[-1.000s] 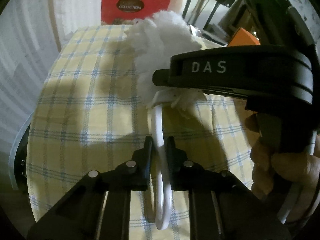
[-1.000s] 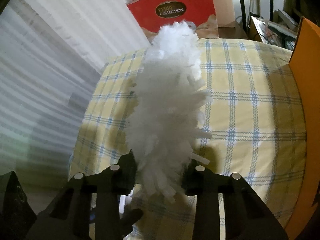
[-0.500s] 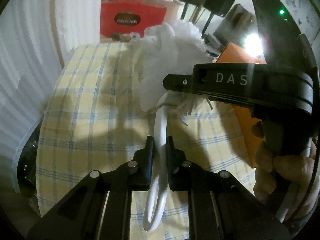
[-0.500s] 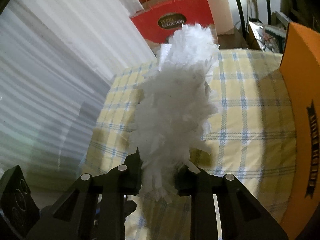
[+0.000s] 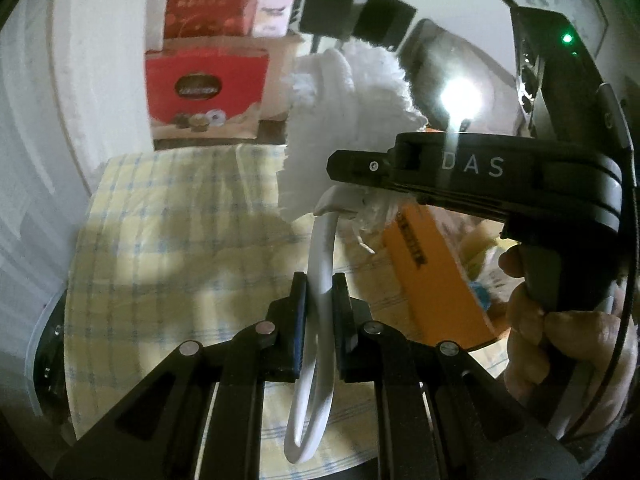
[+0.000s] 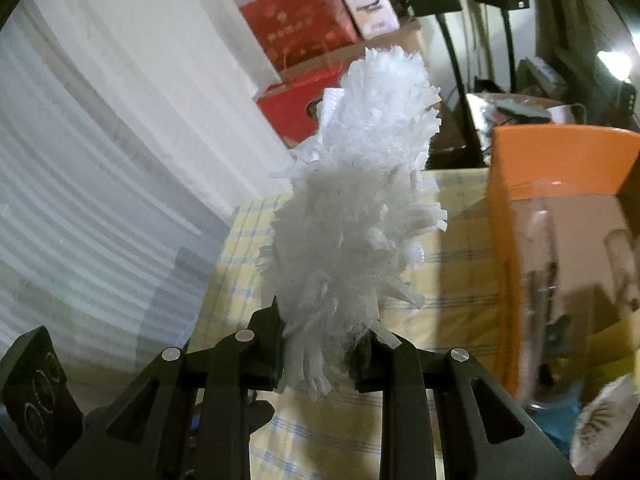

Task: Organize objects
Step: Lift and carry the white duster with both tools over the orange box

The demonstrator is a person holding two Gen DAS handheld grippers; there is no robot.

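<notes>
A white fluffy duster [image 6: 356, 208] is held in the air above the yellow checked tablecloth [image 5: 172, 240]. My left gripper [image 5: 319, 286] is shut on the duster's white loop handle [image 5: 320, 272]. My right gripper [image 6: 324, 332] is shut on the base of the fluffy head. In the left wrist view the duster head [image 5: 344, 120] rises behind the right gripper's black body [image 5: 480, 176], which is held in a hand. An open orange box [image 6: 560, 208] stands at the right, with some items inside.
Red gift boxes [image 5: 204, 84] and a pink box [image 6: 368, 4] are stacked behind the table. A white ribbed wall [image 6: 80, 200] is at the left. Black stands [image 6: 452, 52] and clutter are at the back right. The orange box also shows in the left wrist view [image 5: 436, 272].
Both grippers have lifted and tilted up with the duster. The orange box has come much closer at the right, and its open inside now shows.
</notes>
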